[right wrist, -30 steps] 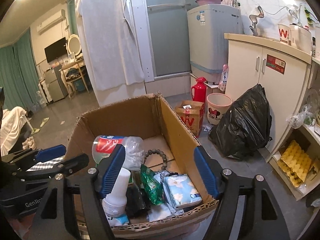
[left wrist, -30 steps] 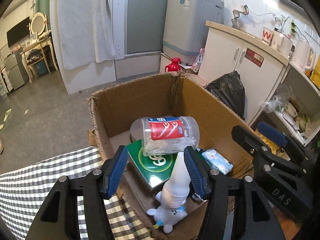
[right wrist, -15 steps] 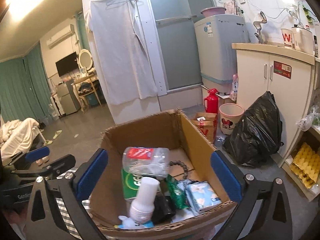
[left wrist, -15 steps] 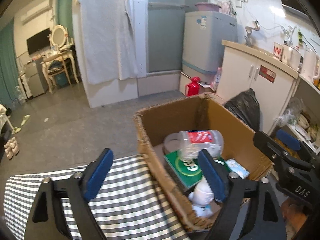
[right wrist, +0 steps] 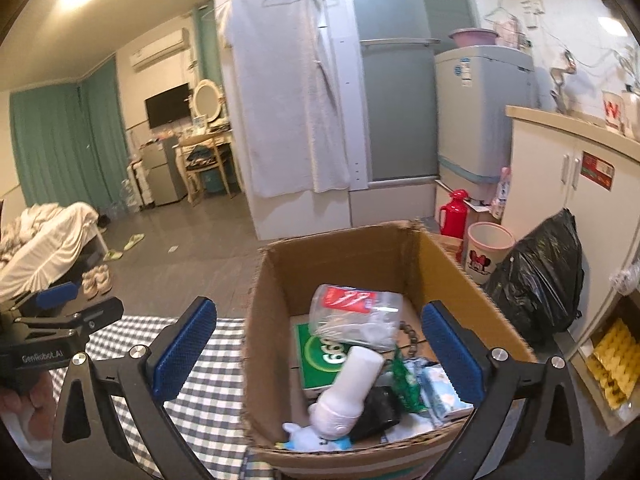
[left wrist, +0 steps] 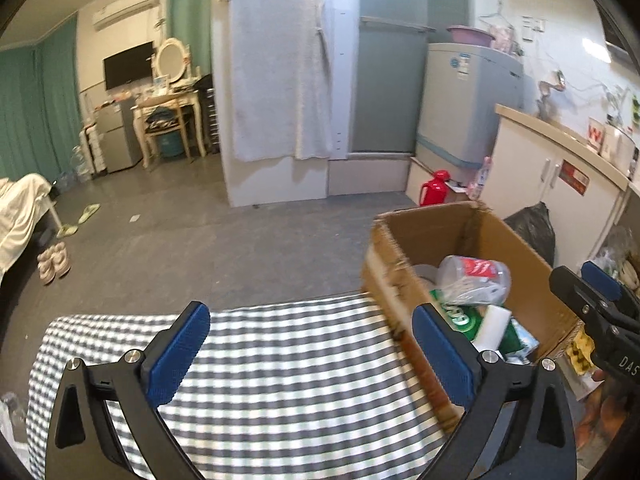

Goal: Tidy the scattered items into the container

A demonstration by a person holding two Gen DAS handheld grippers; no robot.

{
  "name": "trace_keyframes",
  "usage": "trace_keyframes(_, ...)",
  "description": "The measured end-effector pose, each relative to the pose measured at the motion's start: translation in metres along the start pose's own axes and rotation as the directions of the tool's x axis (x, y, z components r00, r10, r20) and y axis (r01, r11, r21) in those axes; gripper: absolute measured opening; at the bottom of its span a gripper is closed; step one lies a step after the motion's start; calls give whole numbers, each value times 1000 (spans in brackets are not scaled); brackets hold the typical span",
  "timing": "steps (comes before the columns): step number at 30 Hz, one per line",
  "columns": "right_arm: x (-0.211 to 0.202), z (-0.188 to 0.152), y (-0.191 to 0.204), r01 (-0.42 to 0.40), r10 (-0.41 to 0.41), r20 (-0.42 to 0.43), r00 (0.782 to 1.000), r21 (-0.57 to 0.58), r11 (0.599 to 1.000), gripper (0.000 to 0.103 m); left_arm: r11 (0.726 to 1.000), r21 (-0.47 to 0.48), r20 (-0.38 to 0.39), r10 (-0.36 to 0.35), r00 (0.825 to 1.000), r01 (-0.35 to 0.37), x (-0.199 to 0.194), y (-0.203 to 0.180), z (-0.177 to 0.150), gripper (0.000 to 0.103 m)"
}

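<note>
**Box filled, both tongs empty**

The cardboard box [right wrist: 360, 256] sat at the right end of my table, its flaps gone and its top open. Inside it, a clear plastic jar [right wrist: 356, 312] with a red label lay on its side across a green box [right wrist: 320, 356] printed with white figures. In front of those, a white bottle [right wrist: 352, 384] leaned with its base up, its lower end resting on a small white and blue toy [right wrist: 308, 438] at the near wall. Beside the bottle lay something black [right wrist: 376, 408] that I could not make out, a green packet [right wrist: 406, 384], and a pale blue tissue pack [right wrist: 438, 392] against the right side. A string of dark beads [right wrist: 410, 332] showed behind the jar.

My right tongs [right wrist: 316, 354] hung over the box with the blue pads wide apart and nothing between them. My left tongs [left wrist: 310, 354] were over the checked tablecloth [left wrist: 280, 380] to the left of the box, also wide apart and holding nothing. From the left view the box [left wrist: 436, 224] stood just past my right-hand pad, with the jar [left wrist: 476, 276] showing above its rim.

Beyond the box, on the floor, stood a red flask [right wrist: 454, 214], a pink bin [right wrist: 490, 252] with a cartoon mouse on it, and a black rubbish bag [right wrist: 540, 280] against a white cupboard [right wrist: 560, 184]. A washing machine [right wrist: 480, 112] stood further back, and a white garment [right wrist: 288, 96] hung on a hanger by the door. Off to the left were a bed [right wrist: 48, 236] with white covers, slippers on the floor, and green curtains [right wrist: 60, 144].
</note>
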State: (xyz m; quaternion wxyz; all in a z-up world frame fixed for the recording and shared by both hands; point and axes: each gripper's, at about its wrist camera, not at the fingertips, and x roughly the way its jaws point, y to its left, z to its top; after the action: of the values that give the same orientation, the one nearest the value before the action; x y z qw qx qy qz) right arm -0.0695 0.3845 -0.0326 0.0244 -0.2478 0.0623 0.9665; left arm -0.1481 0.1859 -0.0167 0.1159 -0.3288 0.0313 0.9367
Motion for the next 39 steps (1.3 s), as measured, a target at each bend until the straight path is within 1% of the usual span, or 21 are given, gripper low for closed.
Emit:
trace_keyframes(3,0,-3,14,-17,17,-10,1000,-28,999,103,1000,-8,-17,20,1000,-20,-2,13,-4,103)
trace_keyframes(14,7,-9,65,-96,90,-60,994,-104,990,103,989,-91,-19,115,993,-116,-23,74,-20,103)
trace_keyframes(23,17,-19,101,-150,135,-113,984,-140,979,103,977,-140,-47,157,986,-162,-27,111,-35,103)
trace_keyframes(26,20,-22,109,-150,132,-125,983,-147,978,103,972,-150,-55,174,983,-180,-29,119,-40,103)
trace_keyframes(31,29,-29,119,-161,138,-146,980,-155,975,103,970,-154,-65,181,981,-189,-28,127,-46,103)
trace_keyframes(39,34,-31,120,-158,135,-155,979,-146,977,103,968,-160,-73,185,980,-195,-25,132,-49,103)
